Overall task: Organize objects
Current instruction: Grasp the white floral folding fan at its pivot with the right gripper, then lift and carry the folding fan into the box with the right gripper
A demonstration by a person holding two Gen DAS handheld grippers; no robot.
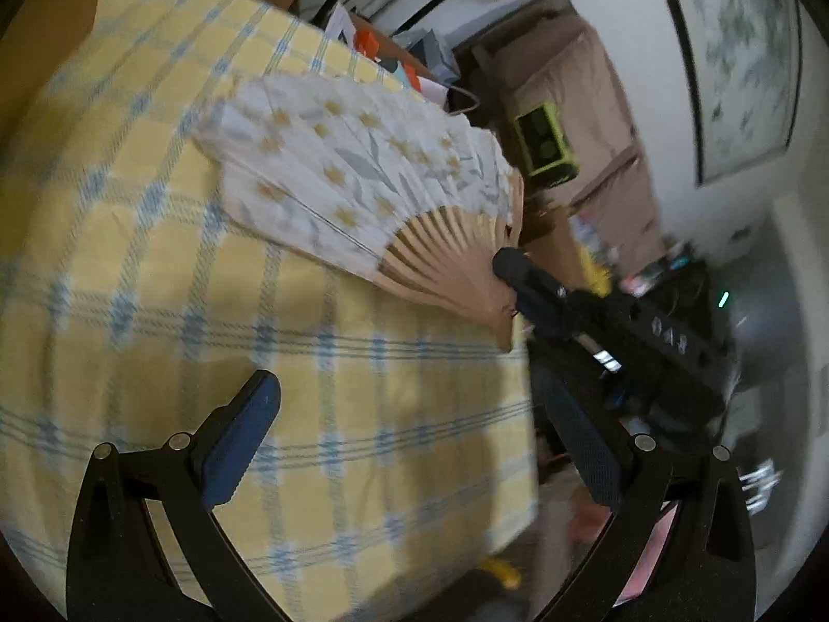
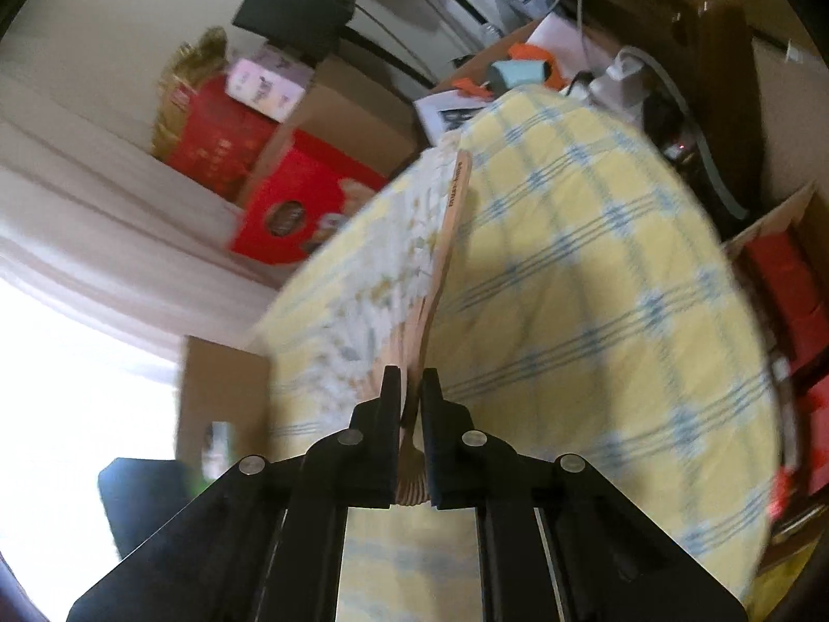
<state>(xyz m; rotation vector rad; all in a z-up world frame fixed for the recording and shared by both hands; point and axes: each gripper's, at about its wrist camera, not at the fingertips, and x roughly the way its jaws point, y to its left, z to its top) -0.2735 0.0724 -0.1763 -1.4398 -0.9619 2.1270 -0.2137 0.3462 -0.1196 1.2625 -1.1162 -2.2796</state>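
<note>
A paper fan (image 1: 362,192) is spread open over the counter (image 1: 155,269), which is covered by a yellow cloth with blue checked lines. The fan is white with small golden flowers and grey leaves, and its pale wooden ribs gather toward a pivot at the counter's edge.

The right gripper (image 2: 412,394) has its jaws pinched tight on the fan's wooden ribs close to that pivot; the slats sit squeezed between the two black fingers, and the fan's outer wooden guard runs away from the jaws, edge-on to the wrist camera. From the other side, the same gripper shows as a dark arm reaching in beside the fan's pivot.

The left gripper (image 1: 414,435) hovers over the cloth on the near side of the fan, apart from it, with its jaws wide and nothing between them. One blue-padded finger is above the cloth, the other past the counter's edge.

Beyond the fan, against the wall, stand red boxes (image 2: 290,207) and a plain cardboard carton. Off the counter's edge beside the fan's pivot sits a lime-green and black device (image 1: 544,142), with a framed picture (image 1: 741,67) on the wall farther from the fan. Both views are blurred.
</note>
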